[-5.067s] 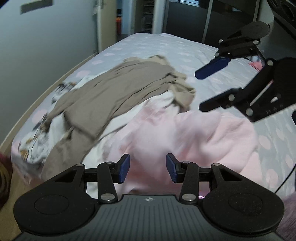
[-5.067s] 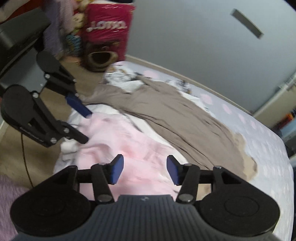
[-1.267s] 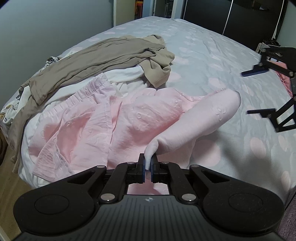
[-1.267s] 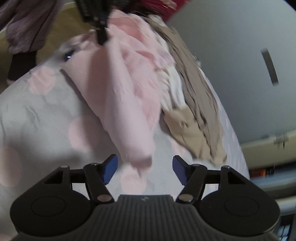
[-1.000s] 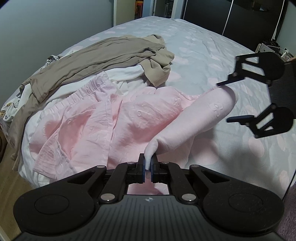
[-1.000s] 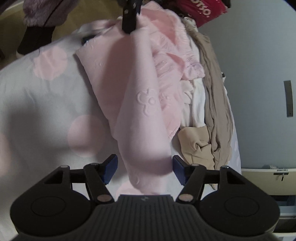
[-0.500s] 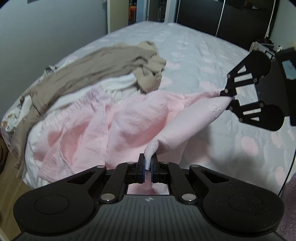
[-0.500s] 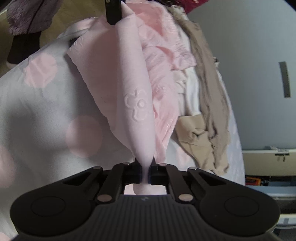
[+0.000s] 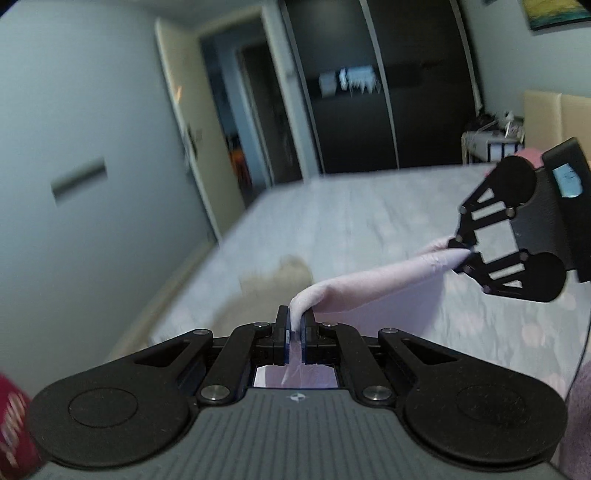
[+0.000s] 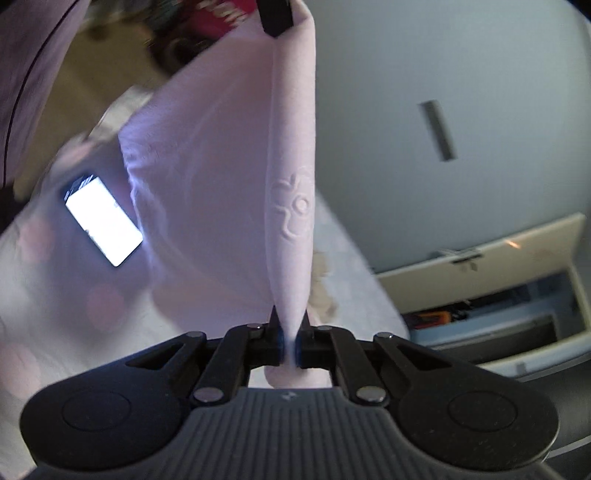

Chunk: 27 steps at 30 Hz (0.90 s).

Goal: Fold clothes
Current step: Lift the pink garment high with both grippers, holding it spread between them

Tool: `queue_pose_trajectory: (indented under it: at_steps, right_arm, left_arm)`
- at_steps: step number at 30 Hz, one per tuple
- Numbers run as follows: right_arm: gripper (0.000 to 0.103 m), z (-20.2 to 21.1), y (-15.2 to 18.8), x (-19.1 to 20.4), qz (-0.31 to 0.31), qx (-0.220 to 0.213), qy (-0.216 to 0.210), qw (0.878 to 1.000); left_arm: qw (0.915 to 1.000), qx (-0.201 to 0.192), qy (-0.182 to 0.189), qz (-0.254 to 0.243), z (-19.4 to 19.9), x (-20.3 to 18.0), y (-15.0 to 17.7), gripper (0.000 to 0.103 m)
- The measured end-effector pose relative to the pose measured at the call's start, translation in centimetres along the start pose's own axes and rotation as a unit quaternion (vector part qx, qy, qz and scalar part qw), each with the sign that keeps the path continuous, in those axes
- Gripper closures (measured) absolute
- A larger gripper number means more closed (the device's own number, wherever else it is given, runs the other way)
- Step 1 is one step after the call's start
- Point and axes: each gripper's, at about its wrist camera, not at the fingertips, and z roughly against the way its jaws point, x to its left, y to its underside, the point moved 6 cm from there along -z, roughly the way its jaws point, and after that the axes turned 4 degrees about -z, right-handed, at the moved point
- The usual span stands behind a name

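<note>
Pink cloth fills both of my views: the pink garment (image 9: 373, 286) hangs stretched between my two grippers, lifted above the bed (image 9: 369, 221); in the left wrist view my left gripper (image 9: 294, 332) is clamped tight on one end of it, the fabric pinched between the blue pads and rising out of them in a small fold; from there the cloth runs as a narrow band to the right and farther away, where my right gripper (image 9: 466, 253) bites its other end, jaws together on the fabric. In the right wrist view the same hold shows from the other side; my right gripper (image 10: 290, 343) is closed on the garment (image 10: 236, 147), which narrows to a point between the pads and widens upward into a broad sheet; an embossed flower (image 10: 293, 205) sits on the taut edge; at the top of that view a dark tip of the left gripper (image 10: 275, 14) holds the far corner. Below the sheet, on the left, a lit phone (image 10: 103, 221) lies on the dotted bedcover (image 10: 55, 332). In the left wrist view a beige garment (image 9: 273, 284) lies blurred on the bed beyond my left gripper; a dark wardrobe (image 9: 388, 85) stands at the far wall, with an open doorway (image 9: 236, 122) to its left.
</note>
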Motion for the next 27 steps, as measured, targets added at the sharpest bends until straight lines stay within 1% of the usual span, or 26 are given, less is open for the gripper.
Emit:
queue_pose_trajectory:
  at_steps: [2, 4, 8, 11, 15, 18, 20, 21, 24, 27]
  right_arm:
    - [0.097, 3.9, -0.7, -2.1, -0.015, -0.003, 0.026, 1.000]
    - [0.097, 7.5, -1.4, -4.0, -0.029, -0.004, 0.056, 0.998]
    - [0.097, 15.4, -2.4, -7.3, -0.078, -0.012, 0.108, 0.991]
    - [0.097, 21.0, -3.1, -8.4, -0.108, -0.019, 0.119, 0.987]
    - [0.097, 26.4, -3.1, -8.6, -0.108, 0.009, 0.149, 0.983]
    - [0.097, 29.2, -2.4, -8.8, -0.120, 0.031, 0.164, 0.979]
    - [0.097, 30.0, -1.3, -8.8, -0.127, 0.052, 0.177, 0.975]
    - [0.097, 29.9, -0.6, -8.6, -0.129, 0.066, 0.181, 0.973]
    - [0.097, 28.6, 1.7, -7.9, -0.146, 0.107, 0.185, 0.966]
    - [0.097, 26.7, 4.8, -7.3, -0.166, 0.144, 0.185, 0.958]
  left_arm:
    - [0.9993, -0.033, -0.003, -0.013, 2.2, 0.1, -2.7, 0.100]
    - [0.9978, -0.064, 0.002, -0.019, 4.3, 0.0, -5.0, 0.100]
    - [0.9919, -0.120, 0.038, -0.016, 7.8, -0.1, -8.4, 0.100]
    - [0.9855, -0.151, 0.077, -0.014, 9.4, -0.7, -10.3, 0.100]
    - [0.9723, -0.177, 0.151, -0.018, 10.2, -2.2, -11.8, 0.100]
    - [0.9622, -0.185, 0.198, -0.030, 9.1, -4.0, -12.7, 0.100]
    - [0.9566, -0.184, 0.222, -0.042, 8.0, -5.5, -13.3, 0.100]
    - [0.9552, -0.179, 0.231, -0.048, 7.3, -6.5, -13.5, 0.100]
    - [0.9546, -0.153, 0.248, -0.059, 4.1, -9.6, -14.1, 0.100]
    - [0.9565, -0.128, 0.252, -0.072, 0.6, -13.3, -14.5, 0.100]
